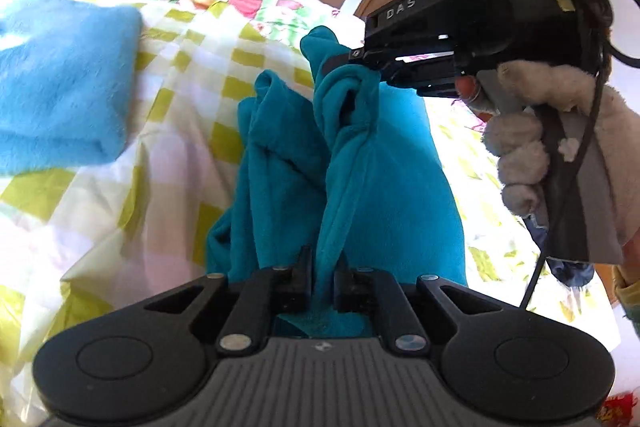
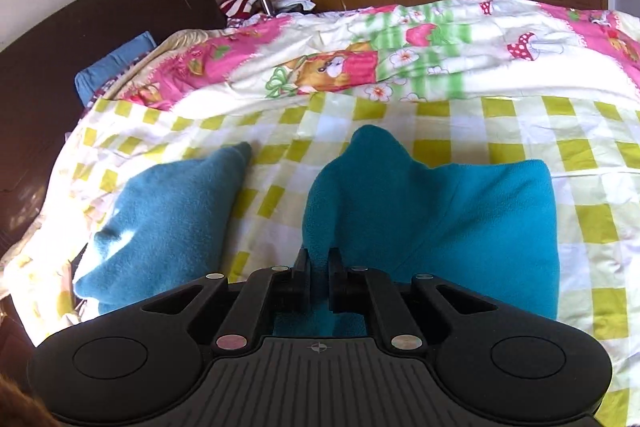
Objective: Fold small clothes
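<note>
We see left gripper (image 1: 323, 277) pinched tight on teal fleece garment (image 1: 360, 167); right gripper (image 2: 319, 273) likewise clamped on it, above checked quilt (image 2: 520, 131); second blue piece (image 2: 160, 211) beside.

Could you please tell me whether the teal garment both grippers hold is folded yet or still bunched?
Still bunched: the teal garment hangs in loose, twisted pleats between the left gripper and right gripper, lifted above the checked bedspread.

Two grippers showing: left gripper (image 1: 322, 275), right gripper (image 2: 318, 269). Two teal fleece pieces lying around: held garment (image 2: 432, 211), folded cloth (image 2: 160, 215). One quilt (image 2: 520, 131) lying underneath.
</note>
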A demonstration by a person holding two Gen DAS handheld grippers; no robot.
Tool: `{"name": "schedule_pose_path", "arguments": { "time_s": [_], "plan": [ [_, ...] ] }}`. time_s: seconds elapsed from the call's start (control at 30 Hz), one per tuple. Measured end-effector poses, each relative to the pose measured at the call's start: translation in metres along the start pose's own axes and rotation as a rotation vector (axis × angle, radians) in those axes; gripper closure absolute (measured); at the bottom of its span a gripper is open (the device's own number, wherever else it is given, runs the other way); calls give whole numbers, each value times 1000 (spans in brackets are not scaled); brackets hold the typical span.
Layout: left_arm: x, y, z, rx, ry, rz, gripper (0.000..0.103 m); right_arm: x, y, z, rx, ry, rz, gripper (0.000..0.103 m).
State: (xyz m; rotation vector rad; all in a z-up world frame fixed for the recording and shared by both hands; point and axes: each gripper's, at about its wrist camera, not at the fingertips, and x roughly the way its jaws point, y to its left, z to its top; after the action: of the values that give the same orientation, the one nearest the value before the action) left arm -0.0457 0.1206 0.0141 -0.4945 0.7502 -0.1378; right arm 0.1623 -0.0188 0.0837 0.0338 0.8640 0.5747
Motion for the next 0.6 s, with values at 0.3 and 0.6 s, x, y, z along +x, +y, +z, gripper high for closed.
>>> {"name": "schedule_pose_path", "arguments": {
  "time_s": [0.3,0.6],
  "plan": [
    [23,0,-9,-1,159,89,80,74,42,-44,-152,54,-12,94],
    [-6,16,5,-64,149,-62,63,35,50,-32,-151,9,117,95]
  ]
}}
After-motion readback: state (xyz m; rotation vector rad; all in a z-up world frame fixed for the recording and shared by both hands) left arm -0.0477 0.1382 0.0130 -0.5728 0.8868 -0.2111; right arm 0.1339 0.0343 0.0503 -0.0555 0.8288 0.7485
